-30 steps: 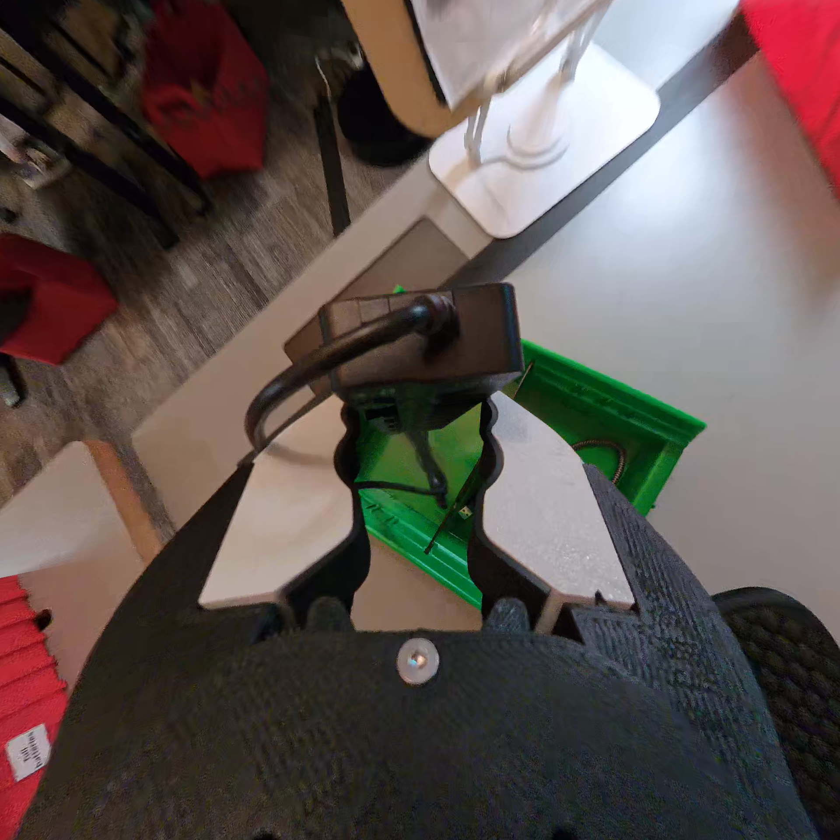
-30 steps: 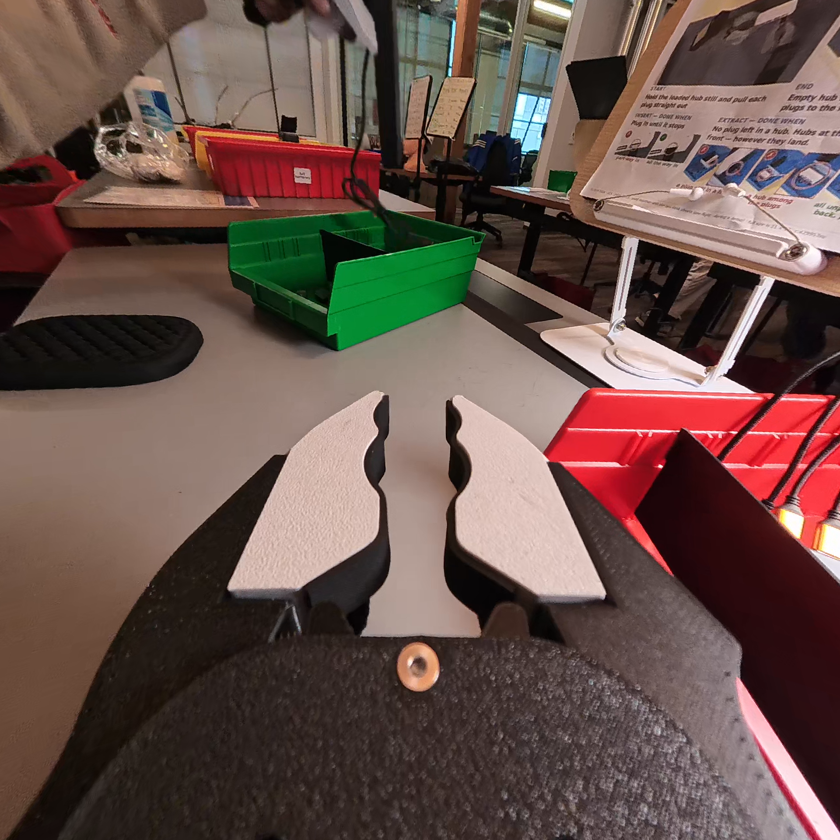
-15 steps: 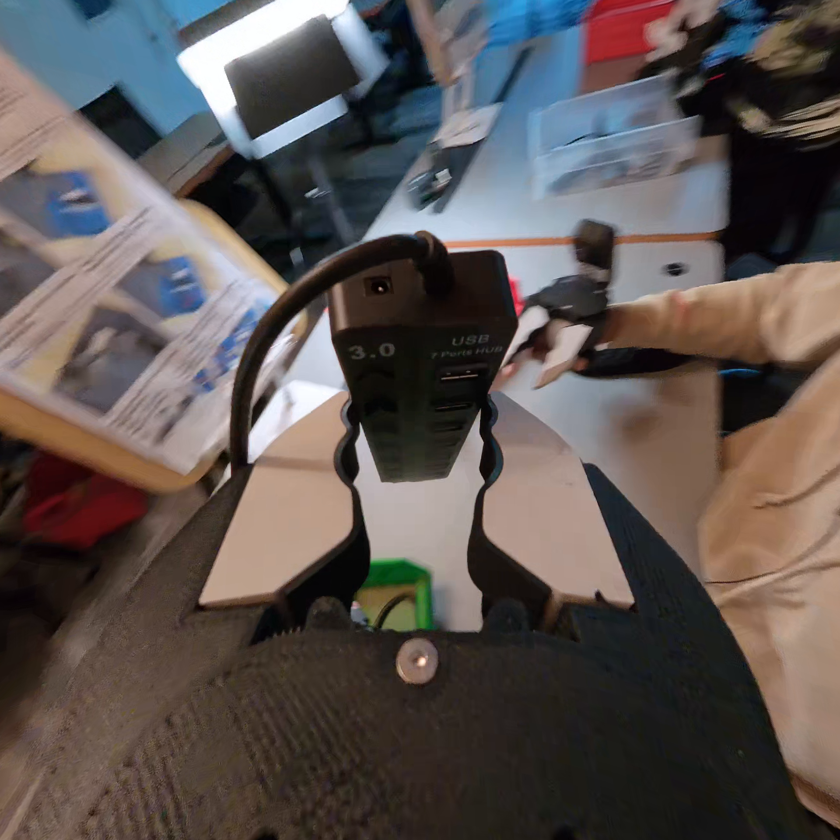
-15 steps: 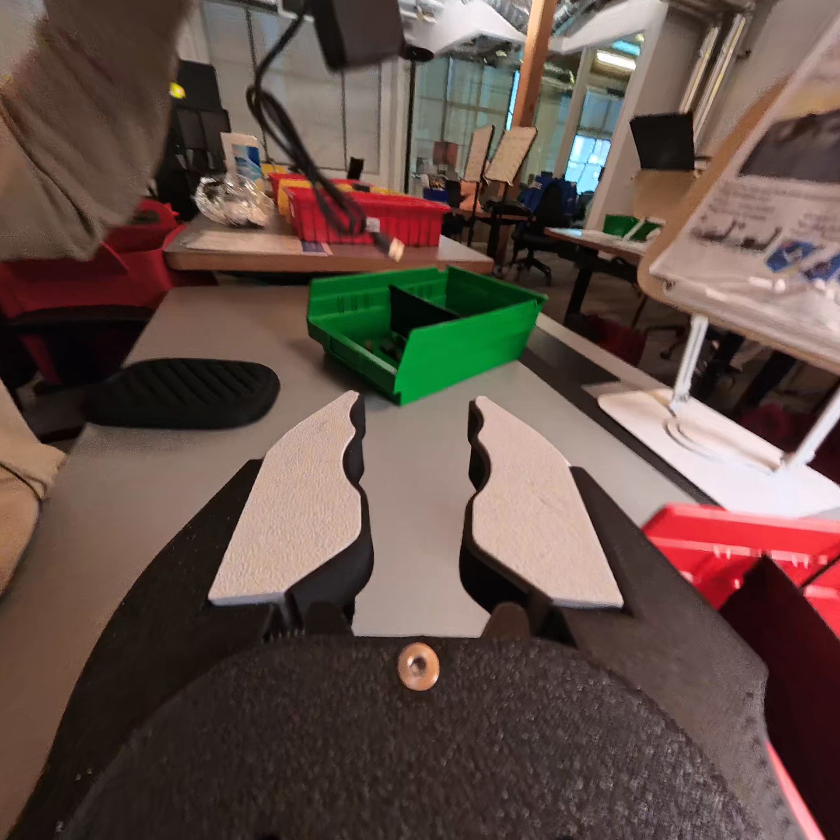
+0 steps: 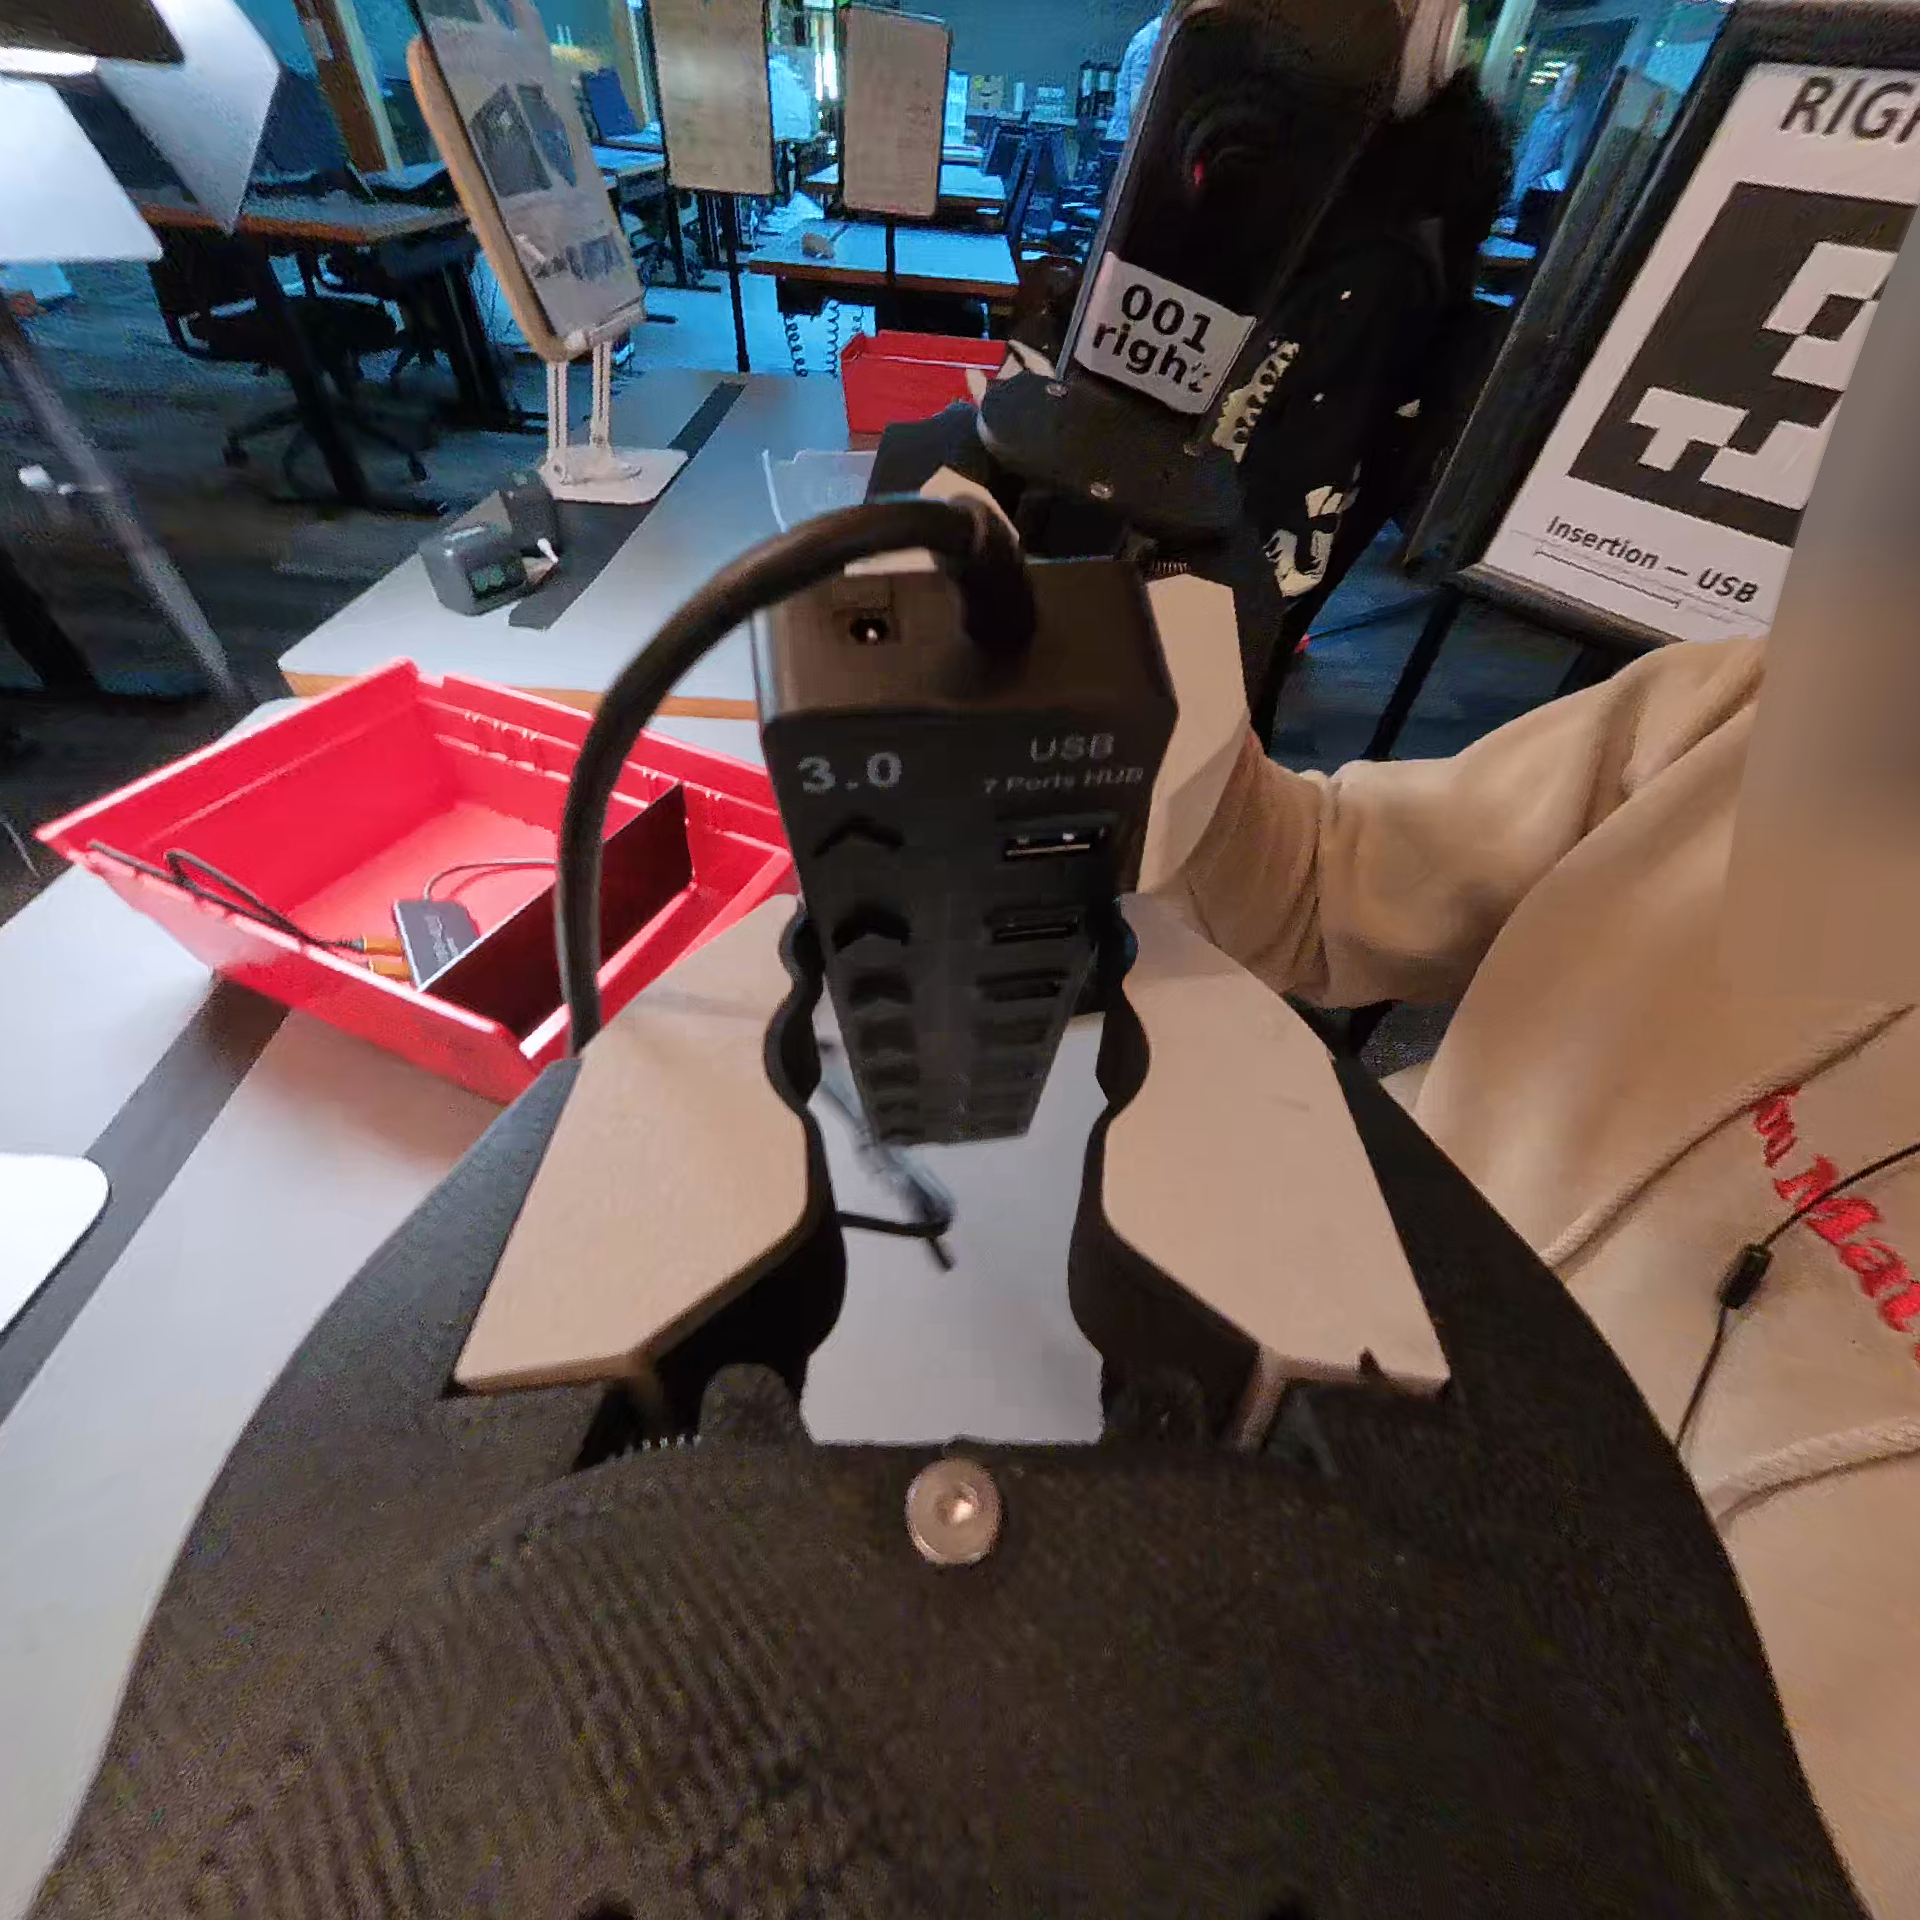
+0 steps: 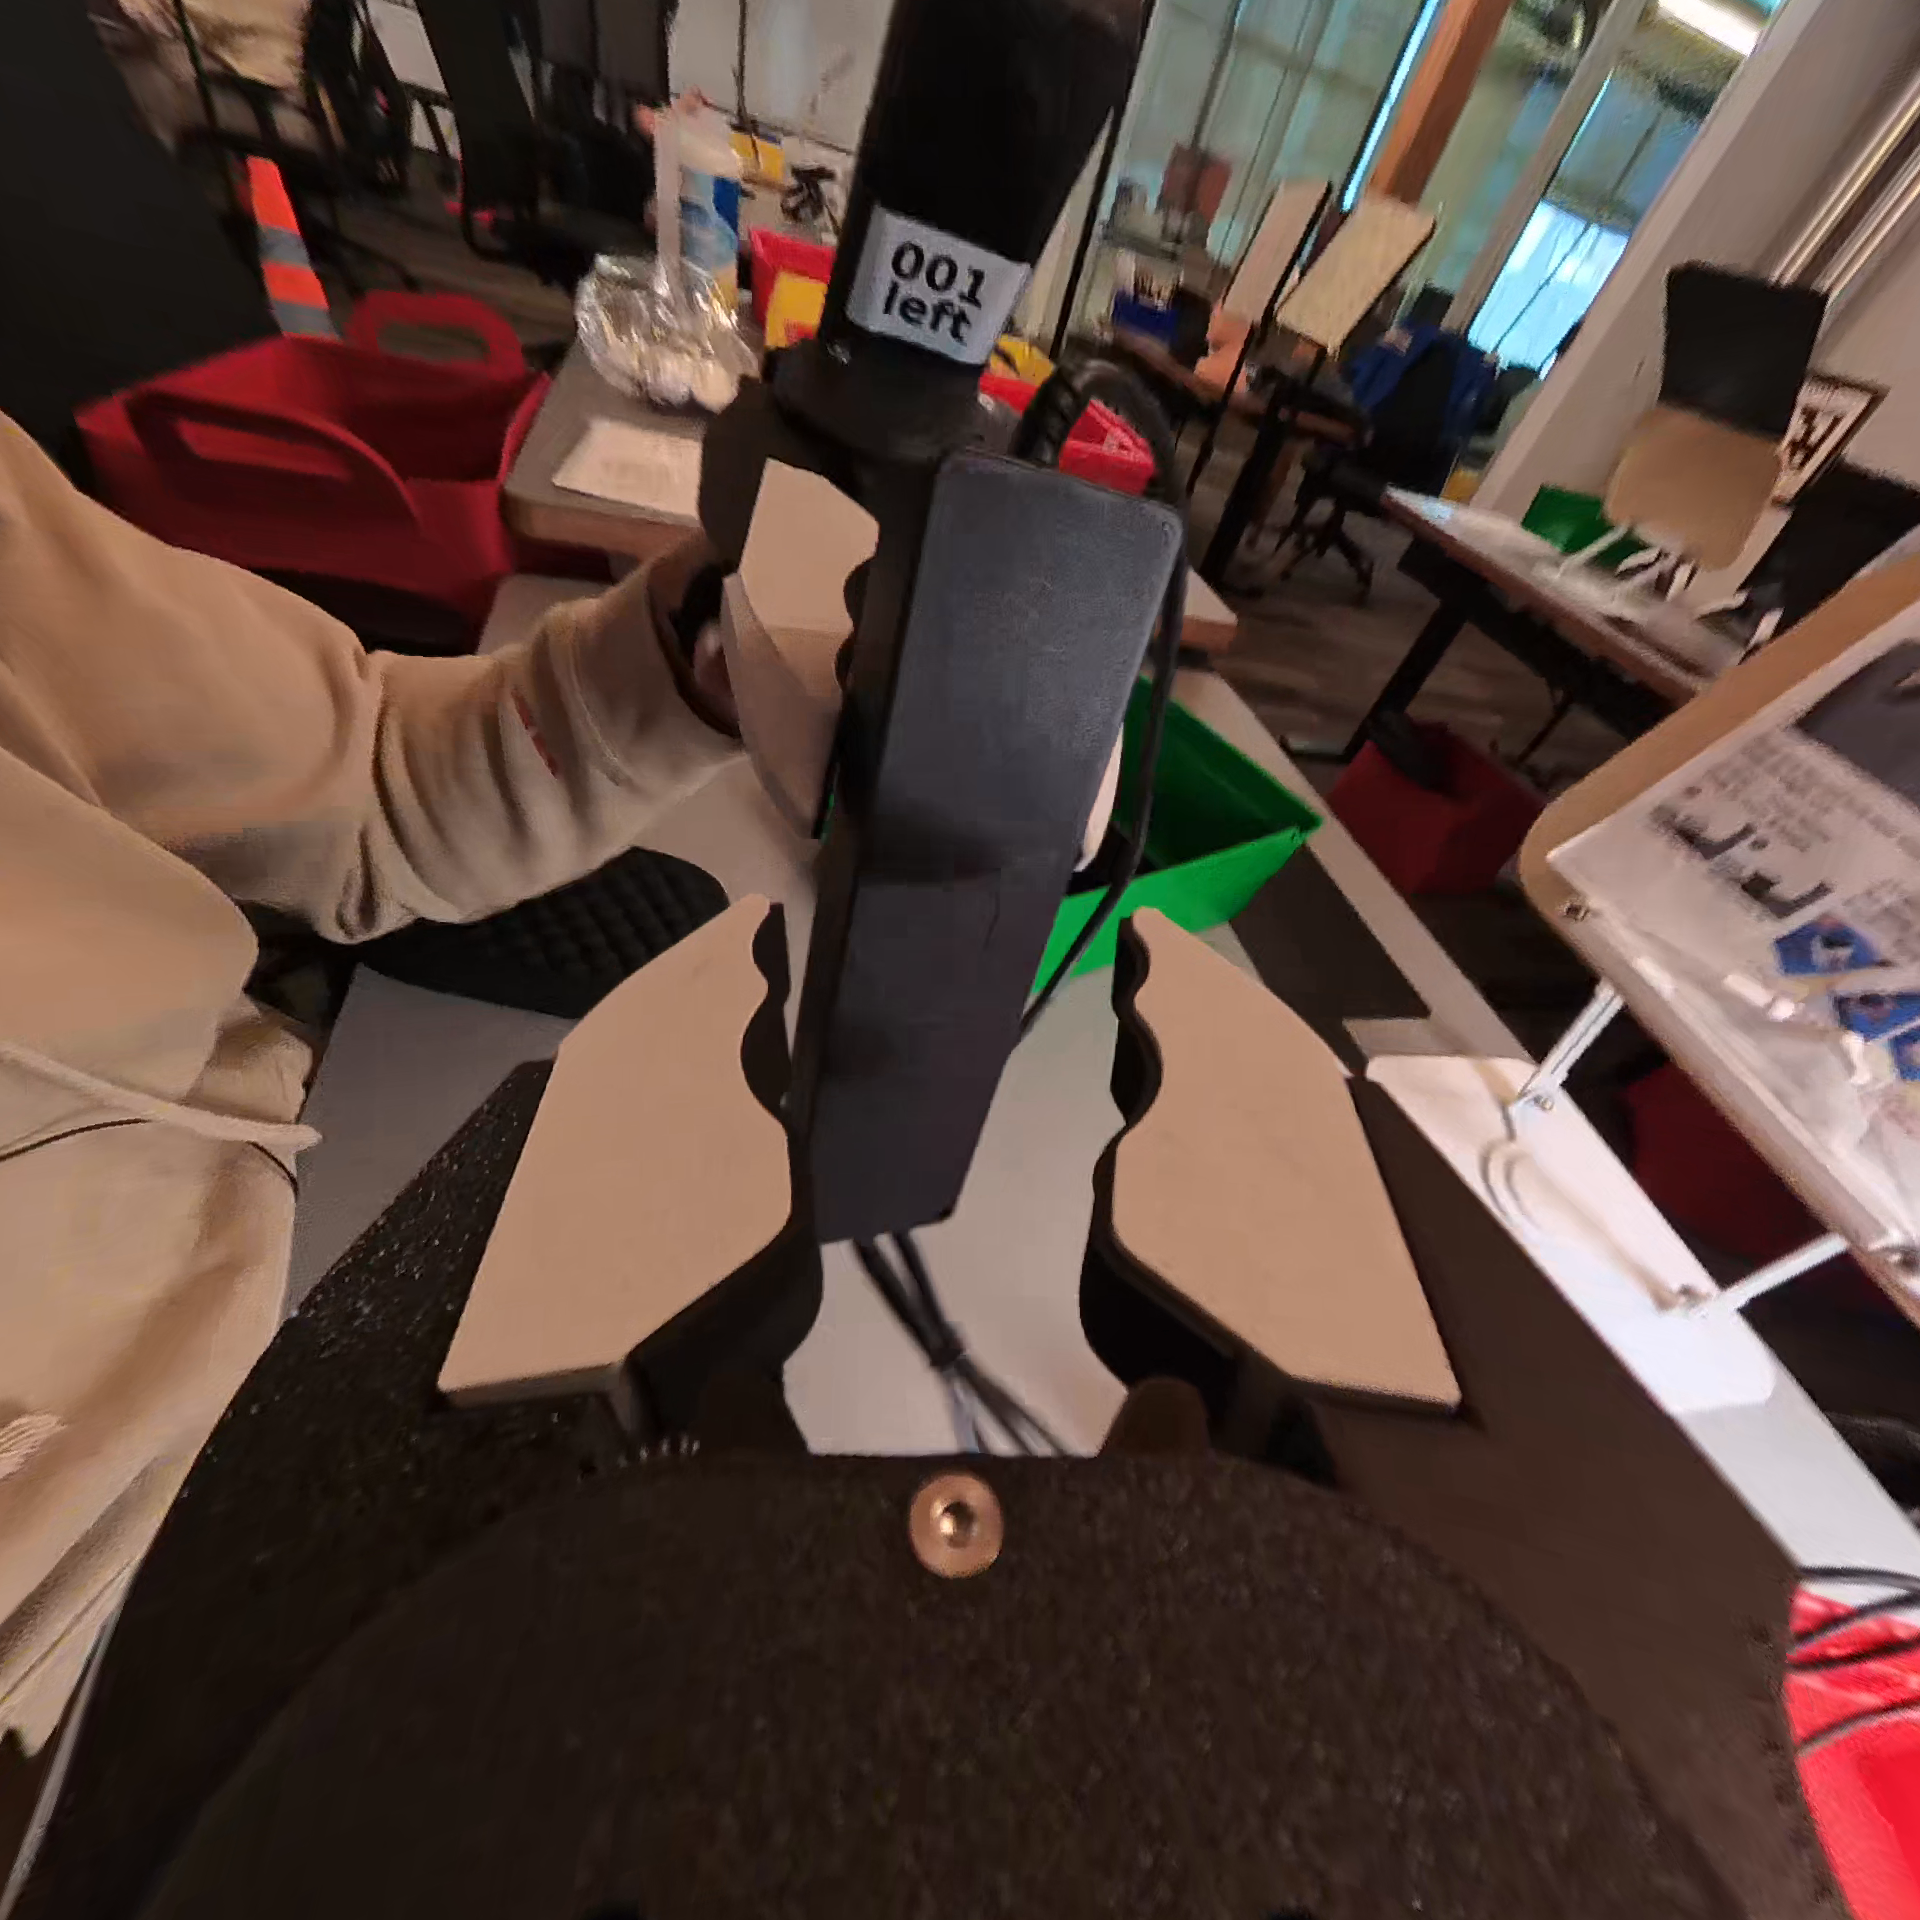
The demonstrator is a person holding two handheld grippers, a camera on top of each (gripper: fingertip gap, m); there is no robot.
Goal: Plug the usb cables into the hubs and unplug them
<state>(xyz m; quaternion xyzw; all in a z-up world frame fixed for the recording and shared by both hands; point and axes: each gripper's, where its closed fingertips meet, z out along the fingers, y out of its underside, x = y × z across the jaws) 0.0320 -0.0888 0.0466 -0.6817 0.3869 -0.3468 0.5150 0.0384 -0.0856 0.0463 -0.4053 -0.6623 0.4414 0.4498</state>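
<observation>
My left gripper (image 5: 956, 920) is shut on a black multi-port USB hub (image 5: 961, 883) and holds it up off the table with the port side facing the left wrist camera. The hub's own black cable (image 5: 623, 790) loops from its top end down past my left finger. My right gripper (image 6: 951, 925) is open and faces the left one. The hub's plain back (image 6: 987, 831) stands between its fingers with a gap on the right side. The right gripper's body (image 5: 1132, 416) shows behind the hub in the left wrist view. The left gripper (image 6: 810, 623) shows beyond the hub in the right wrist view.
A red bin (image 5: 312, 790) with a divider, a small grey hub (image 5: 442, 935) and thin cables lies left on the table. A green bin (image 6: 1205, 831), a black ribbed pad (image 6: 561, 935) and a document stand (image 6: 1766, 831) are around. A person's beige sleeve (image 6: 312, 748) reaches in.
My left gripper swung up from above the green bin, turning the hub toward the right gripper. My right gripper rose, opened wider, and now has the hub between its fingers.
</observation>
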